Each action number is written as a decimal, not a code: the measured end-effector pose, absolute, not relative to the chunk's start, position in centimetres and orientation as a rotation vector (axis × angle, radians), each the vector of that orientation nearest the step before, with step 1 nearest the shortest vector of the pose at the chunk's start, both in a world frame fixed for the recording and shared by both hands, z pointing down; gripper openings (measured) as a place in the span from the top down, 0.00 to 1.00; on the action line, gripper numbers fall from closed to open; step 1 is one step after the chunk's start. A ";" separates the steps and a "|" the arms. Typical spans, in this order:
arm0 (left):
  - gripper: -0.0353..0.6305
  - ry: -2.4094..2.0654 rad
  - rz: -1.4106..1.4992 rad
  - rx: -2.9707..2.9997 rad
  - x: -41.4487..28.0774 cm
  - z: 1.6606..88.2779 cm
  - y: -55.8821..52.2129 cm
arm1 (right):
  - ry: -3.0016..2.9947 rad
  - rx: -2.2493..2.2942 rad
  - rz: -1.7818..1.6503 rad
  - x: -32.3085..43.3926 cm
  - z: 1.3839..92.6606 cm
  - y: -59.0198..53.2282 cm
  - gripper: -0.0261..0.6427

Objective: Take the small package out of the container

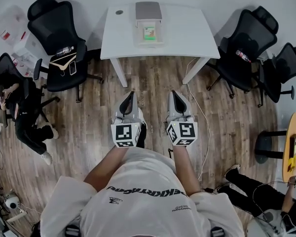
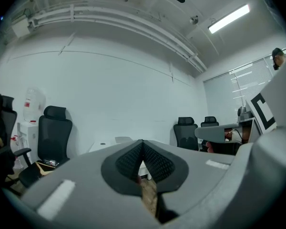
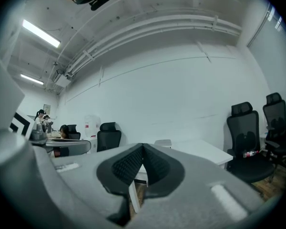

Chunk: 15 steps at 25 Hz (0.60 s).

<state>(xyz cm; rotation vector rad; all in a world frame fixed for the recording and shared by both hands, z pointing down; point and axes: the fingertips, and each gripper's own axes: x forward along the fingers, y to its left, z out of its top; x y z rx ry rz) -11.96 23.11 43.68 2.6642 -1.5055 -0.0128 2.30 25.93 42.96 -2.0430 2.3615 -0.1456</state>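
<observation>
You hold the left gripper and right gripper level, jaws together and empty, because the small package lies in the container on the table, well ahead.

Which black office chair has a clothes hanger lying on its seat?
The chair left of the white table in the head view; a hanger lies on its seat. The chair right of it holds only a bottle.
</observation>
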 end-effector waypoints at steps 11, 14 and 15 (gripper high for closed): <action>0.94 -1.499 -0.013 2.657 -8.6 43.3 12.7 | 2.380 -2.037 -0.163 4.8 42.9 16.1 0.96; 0.94 -1.491 0.007 2.651 -7.9 43.2 9.9 | 2.376 -2.043 -0.177 5.4 42.7 13.1 0.96; 0.94 -1.488 0.009 2.648 -7.7 43.2 9.1 | 2.377 -2.045 -0.182 5.6 42.7 12.2 0.96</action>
